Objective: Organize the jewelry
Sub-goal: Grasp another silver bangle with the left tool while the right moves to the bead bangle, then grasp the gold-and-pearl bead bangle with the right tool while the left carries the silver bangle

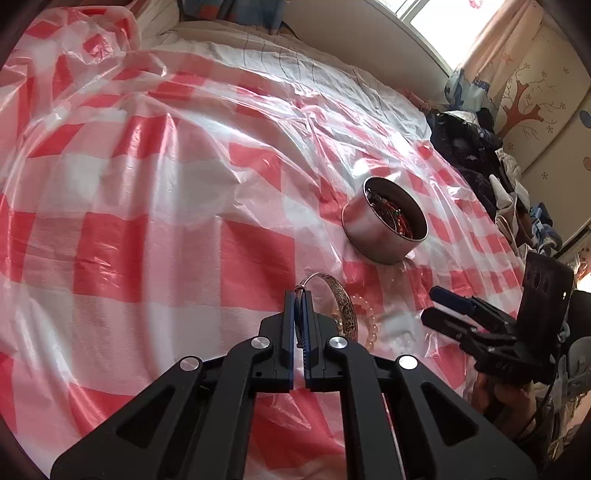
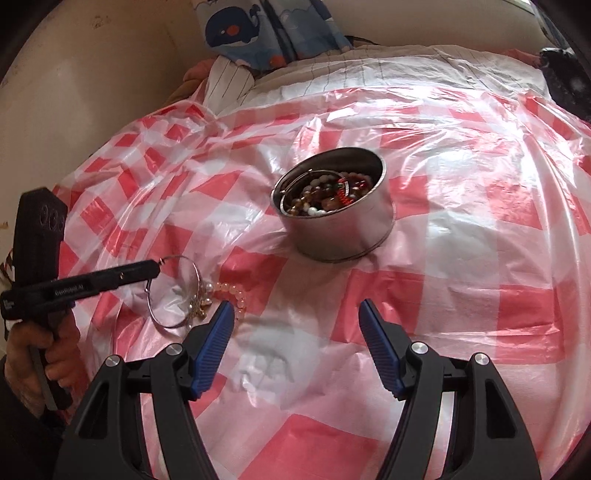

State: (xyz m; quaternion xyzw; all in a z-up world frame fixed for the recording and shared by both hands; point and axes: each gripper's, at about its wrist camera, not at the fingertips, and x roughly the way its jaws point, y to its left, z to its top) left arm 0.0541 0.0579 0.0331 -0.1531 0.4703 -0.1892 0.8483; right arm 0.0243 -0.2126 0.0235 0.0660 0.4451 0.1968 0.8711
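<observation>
My left gripper (image 1: 300,295) is shut on the rim of a silver engraved bangle (image 1: 341,302); the right wrist view shows the same left gripper (image 2: 157,266) pinching that bangle (image 2: 173,291) at its top edge. Beside the bangle lies a pale peach bead bracelet (image 2: 232,291), also seen under the bangle as the bead bracelet (image 1: 369,325). A round metal tin (image 2: 334,206) full of beads and bangles stands beyond; it is the tin (image 1: 384,221) in the left wrist view. My right gripper (image 2: 295,314) is open over bare cloth, its left finger close to the bead bracelet.
A red-and-white checked plastic sheet (image 1: 166,206) covers the bed. A pile of dark clothes (image 1: 476,155) lies at the right edge. A whale-print pillow (image 2: 258,29) sits at the head. A person's hand (image 2: 40,354) holds the left gripper's handle.
</observation>
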